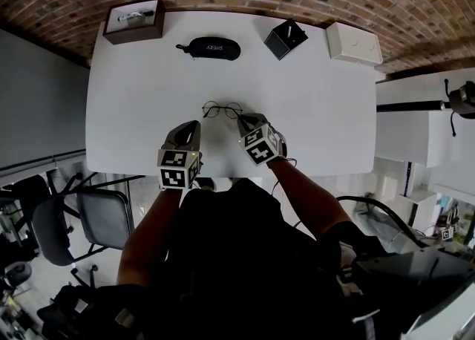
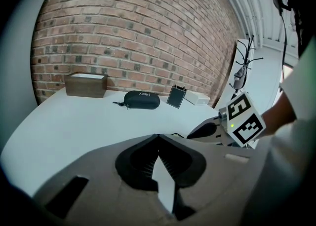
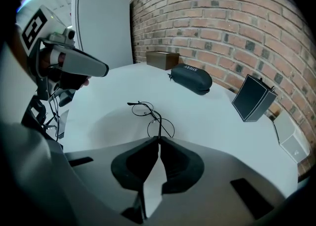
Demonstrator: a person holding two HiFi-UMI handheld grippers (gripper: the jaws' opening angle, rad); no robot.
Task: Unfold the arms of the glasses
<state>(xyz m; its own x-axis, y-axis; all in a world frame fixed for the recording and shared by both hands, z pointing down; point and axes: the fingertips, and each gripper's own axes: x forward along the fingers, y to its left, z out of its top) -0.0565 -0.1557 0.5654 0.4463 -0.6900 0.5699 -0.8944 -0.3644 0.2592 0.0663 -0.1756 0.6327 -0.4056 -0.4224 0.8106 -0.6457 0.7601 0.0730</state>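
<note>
**Fig.** Near field: my left tongs (image 2: 158,137) are pressed together with nothing in them, held over the bare desk (image 1: 312,108) just beside the work. My right tongs (image 3: 158,139) are also pressed together, but on something. A thin wire arm runs from the frame straight into their tips (I read this as a pinch on one arm's end).

Mid field: the glasses (image 3: 152,113) lie near the desk's front edge, between the two tools, lenses side by side.

Far field: a case (image 1: 214,47), a black box (image 1: 286,38) and a tray (image 1: 133,21) sit along the back edge, well apart from the work.

Step in hand, as I judge it: swinging out the first arm. The next move calls for a slow arc about the hinge, with the left tongs steadying the frame so it does not slide.
</note>
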